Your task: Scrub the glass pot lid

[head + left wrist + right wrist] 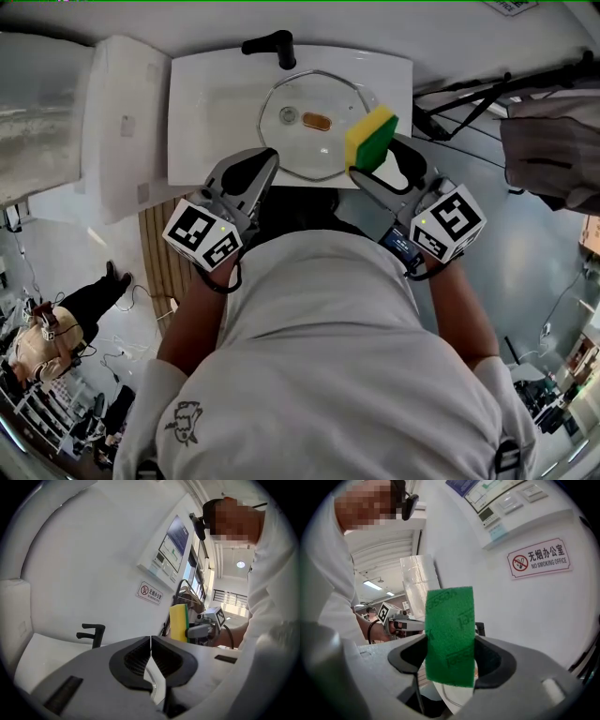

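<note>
The round, clear glass pot lid [300, 141], with a small brown oval knob at its middle, lies flat in the smooth white rectangular sink [206, 103] below a matte black faucet [272, 45]. The left gripper [150, 644] has its ribbed black pads pressed together at the lid's near left rim. The right gripper [450, 660] clamps a block-shaped sponge [450, 634], yellow foam backed with coarse green scouring felt whose print is unreadable, over the lid's right edge; a wall sign [540, 557] reads "NO SMOKING OFFICE".

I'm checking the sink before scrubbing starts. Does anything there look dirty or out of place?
Only an orange-brown patch at the middle of the glass pot lid in the sink: food smear or its handle, I can't tell. Nothing looks spilled or broken.
</note>
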Demonstrator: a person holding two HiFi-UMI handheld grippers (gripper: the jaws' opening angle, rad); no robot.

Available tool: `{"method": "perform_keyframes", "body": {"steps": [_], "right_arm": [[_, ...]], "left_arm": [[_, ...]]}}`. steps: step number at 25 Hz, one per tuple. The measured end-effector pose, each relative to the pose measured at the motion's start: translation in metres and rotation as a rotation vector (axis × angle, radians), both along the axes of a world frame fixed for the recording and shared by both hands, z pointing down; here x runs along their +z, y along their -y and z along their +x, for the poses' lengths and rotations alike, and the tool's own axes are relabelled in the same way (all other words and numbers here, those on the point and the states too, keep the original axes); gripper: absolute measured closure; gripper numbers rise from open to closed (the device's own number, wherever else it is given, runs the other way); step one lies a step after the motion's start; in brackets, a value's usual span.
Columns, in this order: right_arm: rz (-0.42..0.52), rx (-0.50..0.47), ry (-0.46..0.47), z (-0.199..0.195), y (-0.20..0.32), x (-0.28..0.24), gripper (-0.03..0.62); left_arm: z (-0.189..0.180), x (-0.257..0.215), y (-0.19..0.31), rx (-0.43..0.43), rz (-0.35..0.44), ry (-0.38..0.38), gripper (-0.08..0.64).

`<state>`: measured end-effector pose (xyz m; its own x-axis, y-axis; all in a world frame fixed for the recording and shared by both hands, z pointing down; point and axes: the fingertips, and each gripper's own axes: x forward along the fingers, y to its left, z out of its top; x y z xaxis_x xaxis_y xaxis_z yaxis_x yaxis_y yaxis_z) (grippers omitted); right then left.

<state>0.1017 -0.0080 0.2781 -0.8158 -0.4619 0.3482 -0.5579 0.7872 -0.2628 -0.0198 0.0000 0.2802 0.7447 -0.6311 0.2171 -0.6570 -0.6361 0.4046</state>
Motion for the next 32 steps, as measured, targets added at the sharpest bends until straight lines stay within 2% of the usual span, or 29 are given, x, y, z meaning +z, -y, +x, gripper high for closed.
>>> {"method": "perform_keyframes", "body": {"steps": [4, 11, 18, 26, 32], "right_arm": [[-0.035, 0.015, -0.011, -0.013, 0.011, 0.019, 0.287], [-0.103, 0.034, -0.04, -0.04, 0.029, 0.059, 0.287], [-0.169, 0.043, -0.072, -0.055, 0.041, 0.098, 0.287], [-0.248, 0.041, -0.121, -0.066, 0.035, 0.144, 0.287], [-0.277, 0.025, -0.155, -0.075, 0.029, 0.172, 0.287]], "left_arm": [[-0.017, 0.03, 0.016, 0.031, -0.033, 0.005, 0.527], [-0.046, 0.107, 0.042, 0.074, -0.202, 0.03, 0.423], [-0.068, 0.165, 0.069, 0.082, -0.307, 0.053, 0.359], [-0.079, 0.227, 0.076, 0.102, -0.46, 0.07, 0.319], [-0.079, 0.268, 0.078, 0.126, -0.561, 0.048, 0.311]]}}
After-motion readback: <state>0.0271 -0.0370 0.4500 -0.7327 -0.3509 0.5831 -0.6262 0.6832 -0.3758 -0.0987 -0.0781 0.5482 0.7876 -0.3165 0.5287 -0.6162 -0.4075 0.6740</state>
